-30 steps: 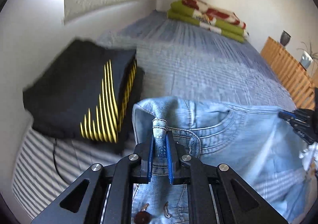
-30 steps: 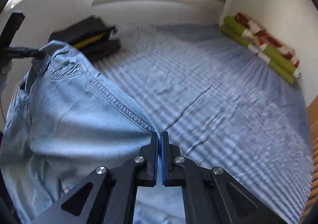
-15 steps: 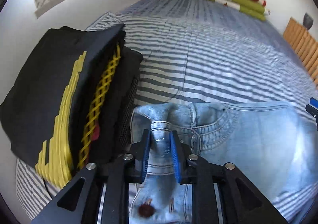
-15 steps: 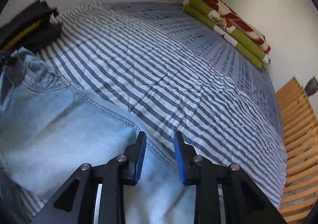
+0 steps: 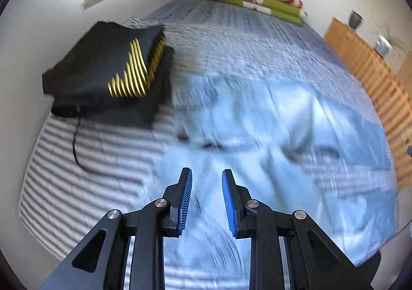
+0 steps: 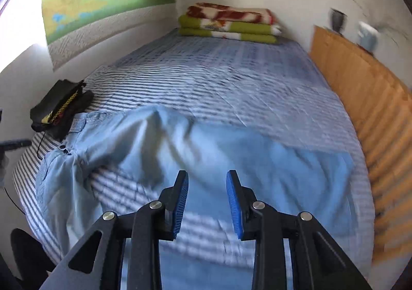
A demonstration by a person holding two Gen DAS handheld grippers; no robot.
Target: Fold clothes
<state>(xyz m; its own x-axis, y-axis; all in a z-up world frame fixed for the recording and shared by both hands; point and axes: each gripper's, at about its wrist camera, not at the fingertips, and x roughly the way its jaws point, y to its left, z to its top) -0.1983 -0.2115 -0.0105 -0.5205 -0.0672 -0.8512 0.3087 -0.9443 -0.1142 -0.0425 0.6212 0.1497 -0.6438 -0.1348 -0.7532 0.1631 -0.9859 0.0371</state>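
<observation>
Denim jeans [image 5: 270, 120] released; both claws opened, empty.

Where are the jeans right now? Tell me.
The jeans lie spread across the near end of the striped bed, their waistband on the left beside the folded black clothes; both wrist views show them below the open grippers.

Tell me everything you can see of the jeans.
The jeans are light blue denim, lying spread and rumpled across the striped bed, not yet folded. The waistband end, with a dark button, lies beside the folded black clothes and seems to touch them. A raised crease runs through the middle. Motion blur hides finer detail. Neither gripper holds them; both pairs of fingers stand apart above the fabric.
</observation>
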